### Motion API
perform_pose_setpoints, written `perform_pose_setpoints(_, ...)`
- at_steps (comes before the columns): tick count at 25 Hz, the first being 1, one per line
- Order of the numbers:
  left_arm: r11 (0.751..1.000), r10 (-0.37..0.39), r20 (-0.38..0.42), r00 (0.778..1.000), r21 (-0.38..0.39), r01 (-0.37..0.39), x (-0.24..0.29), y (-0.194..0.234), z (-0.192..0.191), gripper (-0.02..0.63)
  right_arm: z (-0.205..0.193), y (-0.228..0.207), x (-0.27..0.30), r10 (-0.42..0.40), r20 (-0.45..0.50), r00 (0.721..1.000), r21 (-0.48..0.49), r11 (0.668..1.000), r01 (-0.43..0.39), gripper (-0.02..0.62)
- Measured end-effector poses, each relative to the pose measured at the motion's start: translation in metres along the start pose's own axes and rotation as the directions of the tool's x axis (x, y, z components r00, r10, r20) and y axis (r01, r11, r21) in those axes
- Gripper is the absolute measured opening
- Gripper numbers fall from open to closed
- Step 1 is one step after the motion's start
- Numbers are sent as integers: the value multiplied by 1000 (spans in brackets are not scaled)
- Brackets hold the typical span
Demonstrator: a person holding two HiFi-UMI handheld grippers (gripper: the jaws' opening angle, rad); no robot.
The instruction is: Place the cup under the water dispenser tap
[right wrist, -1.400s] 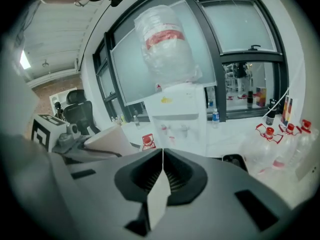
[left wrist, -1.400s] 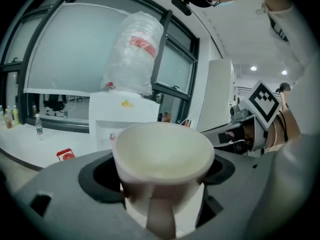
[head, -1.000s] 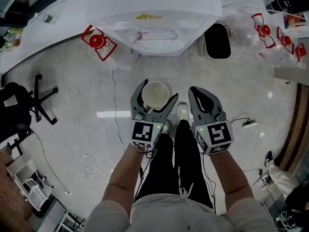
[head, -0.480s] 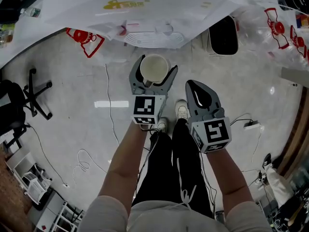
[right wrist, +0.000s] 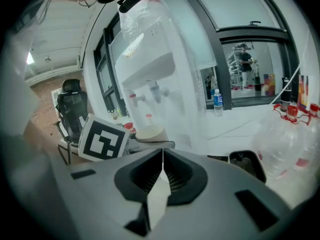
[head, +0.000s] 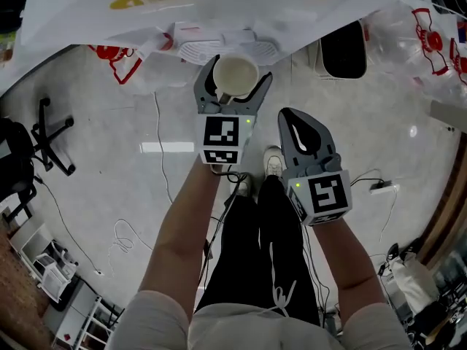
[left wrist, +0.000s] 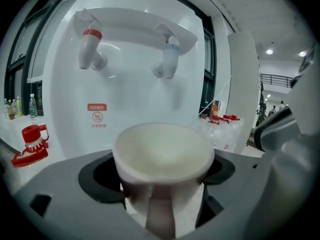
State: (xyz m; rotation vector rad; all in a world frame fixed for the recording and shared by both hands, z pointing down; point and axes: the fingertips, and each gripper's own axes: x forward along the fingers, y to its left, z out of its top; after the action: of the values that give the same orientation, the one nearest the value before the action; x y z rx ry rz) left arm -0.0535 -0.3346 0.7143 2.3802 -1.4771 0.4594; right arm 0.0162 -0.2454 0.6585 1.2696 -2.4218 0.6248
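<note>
Left gripper (head: 238, 71) clamps a cream cup (left wrist: 162, 156) across its body, jaws spread wide, one on each side. The cup stands upright and looks empty, its handle (left wrist: 160, 216) turned back toward the gripper's marker cube (head: 220, 138).

Just beyond the cup rises the white dispenser (left wrist: 125, 104). Its blue tap (left wrist: 167, 61) hangs above and a little past the cup's rim, while the red tap (left wrist: 89, 49) sits off to the cup's left. Whether the cup is squarely under the blue tap cannot be told. From the head view, the cup's far rim reaches the front edge of the dispenser's drip tray (head: 219, 49). A red warning label (left wrist: 97, 115) marks the dispenser's front, left of the cup.

Right gripper (head: 289, 115) is pressed shut with nothing between its jaws. It is carried to the right of the left gripper and nearer the person, above a white shoe (head: 275, 163). In the right gripper view, the cup and the left gripper's cube show just past its closed tips, to the left.

Farther out, a red bottle holder (left wrist: 31, 144) sits left of the left gripper, and clear bottles (right wrist: 292, 134) with red caps lie to the right of the right one. A black bin (head: 343, 49) stands beside the dispenser, and an office chair (head: 44, 133) and loose cables (head: 164, 159) occupy the floor at left.
</note>
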Motion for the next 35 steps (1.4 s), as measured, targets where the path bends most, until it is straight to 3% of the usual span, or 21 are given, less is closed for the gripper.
perform_pose_setpoints(10, 1000, 5, -37, 999, 26, -4, 31, 10, -5, 451, -7, -22, 7, -33, -4, 999, 22, 999, 33, 29)
perform_pose_setpoints(17, 999, 9, -1, 1000, 51, -9, 39, 11, -2, 451, 6, -24, 3, -40, 44, 998, -4, 999, 41, 29)
perform_pose_setpoints(35, 997, -7, 67, 998, 79, 2, 45, 9, 4, 453, -3, -23, -6, -81, 47, 996, 26, 996, 80, 29)
